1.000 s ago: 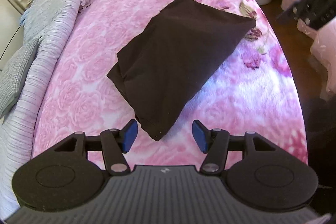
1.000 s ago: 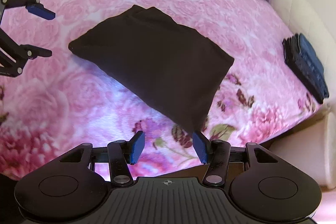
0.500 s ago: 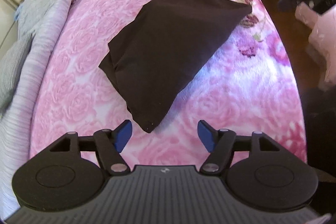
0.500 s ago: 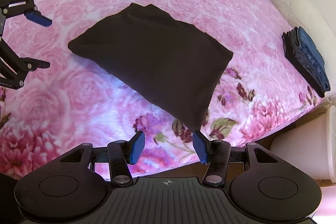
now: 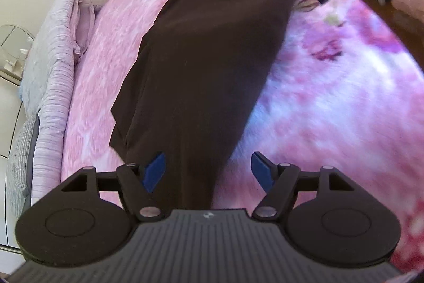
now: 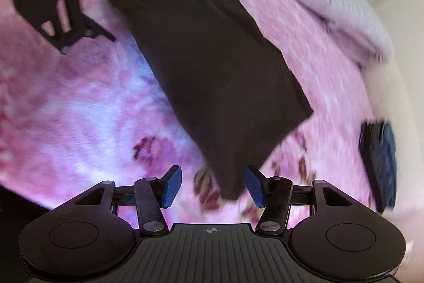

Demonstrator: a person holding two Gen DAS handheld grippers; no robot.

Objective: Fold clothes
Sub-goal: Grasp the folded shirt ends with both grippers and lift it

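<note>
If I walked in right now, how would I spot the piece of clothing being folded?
Look at the bed's pink rose-patterned blanket. In its middle lies the dark brown folded garment, flat and plain. Unlike the dark blue folded stack at the bed's edge, it lies between the two grippers, a corner inside each one's open jaws.

Both tools (image 5: 208,171) (image 6: 213,186) lower, wider, astride garment (image 5: 212,65) corners.

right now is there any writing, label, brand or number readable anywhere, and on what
None: no word, number or label can be read in either wrist view.
Left gripper: a small pale mark on its ribbed body, a symbol, not text.
Right gripper: a small crosshair mark on its body, no letters.
Dark folded garment, pink floral blanket, stack of dark folded clothes: no tag or print shows.
</note>
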